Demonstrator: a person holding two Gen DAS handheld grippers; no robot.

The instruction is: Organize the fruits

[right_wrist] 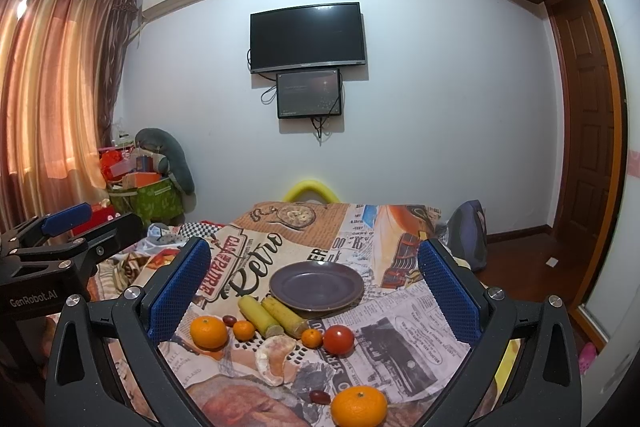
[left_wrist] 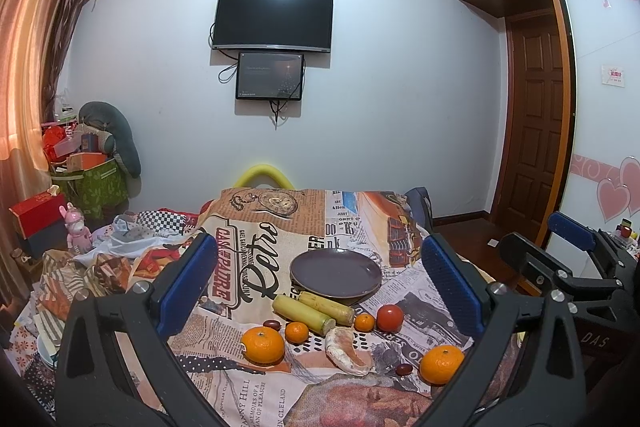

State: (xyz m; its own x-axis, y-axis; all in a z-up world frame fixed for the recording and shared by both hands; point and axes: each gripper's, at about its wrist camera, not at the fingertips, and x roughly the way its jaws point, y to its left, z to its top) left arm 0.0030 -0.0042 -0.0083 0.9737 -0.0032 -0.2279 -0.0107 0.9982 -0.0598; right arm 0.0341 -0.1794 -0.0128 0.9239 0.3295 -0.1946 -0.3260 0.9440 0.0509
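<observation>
A dark purple plate (left_wrist: 335,271) (right_wrist: 316,285) sits empty on the newspaper-print cloth. In front of it lie two yellow-green cane pieces (left_wrist: 304,313) (right_wrist: 272,313), a red tomato (left_wrist: 389,317) (right_wrist: 338,339), two big oranges (left_wrist: 263,345) (left_wrist: 441,364) (right_wrist: 208,331) (right_wrist: 359,406), two small oranges (left_wrist: 296,332) (left_wrist: 364,321), a peeled pomelo segment (left_wrist: 348,351) (right_wrist: 276,359) and two dark red dates (left_wrist: 273,324) (left_wrist: 403,369). My left gripper (left_wrist: 320,287) is open and empty above the fruit. My right gripper (right_wrist: 314,291) is open and empty too.
The cloth-covered table (left_wrist: 256,227) drops off at its right edge to a wooden floor (right_wrist: 520,259). Crumpled cloths and a pink toy (left_wrist: 78,233) lie left. The right gripper (left_wrist: 568,259) shows in the left view, the left gripper (right_wrist: 68,235) in the right view.
</observation>
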